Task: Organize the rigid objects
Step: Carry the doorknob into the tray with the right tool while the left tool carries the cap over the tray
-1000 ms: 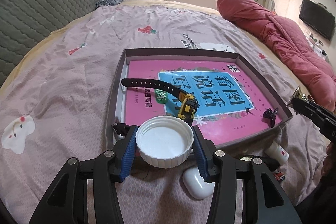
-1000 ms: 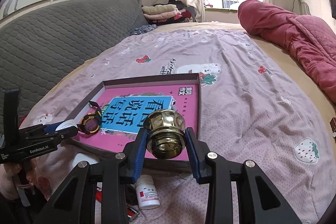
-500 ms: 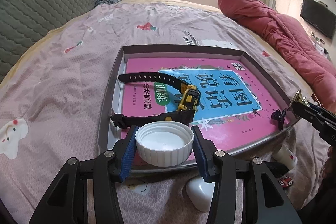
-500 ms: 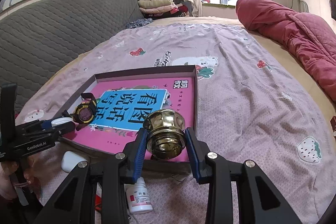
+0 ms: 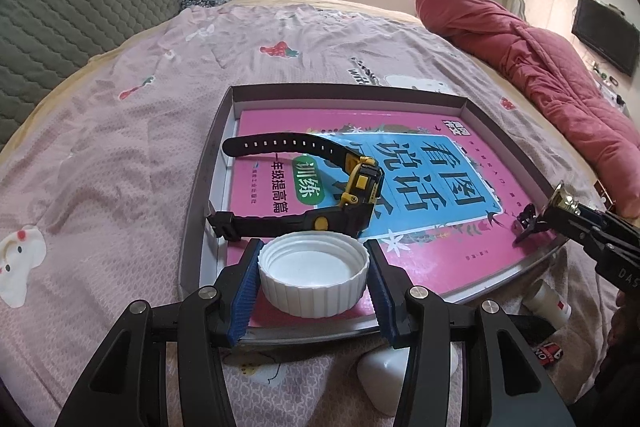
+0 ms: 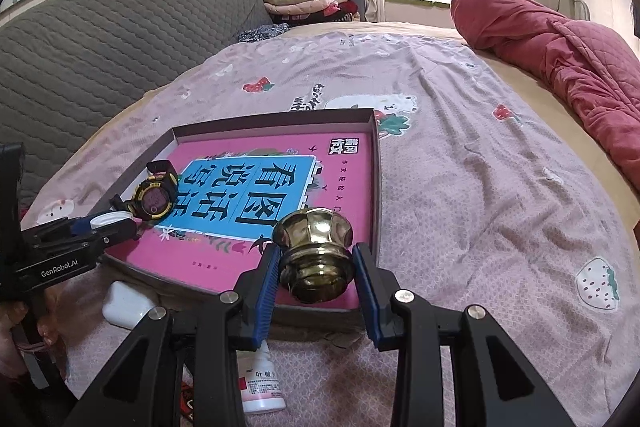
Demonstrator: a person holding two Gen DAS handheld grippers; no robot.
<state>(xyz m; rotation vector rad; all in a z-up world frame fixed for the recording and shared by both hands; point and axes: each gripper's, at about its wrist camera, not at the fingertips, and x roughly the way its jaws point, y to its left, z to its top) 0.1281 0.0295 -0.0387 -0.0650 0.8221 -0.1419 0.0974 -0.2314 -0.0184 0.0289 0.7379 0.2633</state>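
Both grippers have advanced over the tray point(image 5: 202, 187): left gripper point(image 5: 313, 291) clamps white cap point(image 5: 313, 273), right gripper point(image 6: 316, 277) clamps brass knob point(image 6: 316, 255).

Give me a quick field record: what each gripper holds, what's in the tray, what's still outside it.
left gripper: shut on white cap, over tray's near edge
right gripper: shut on brass knob, over tray's near corner
tray: pink book, black-yellow watch, small black clip
outside on bedsheet: pill bottle, white case
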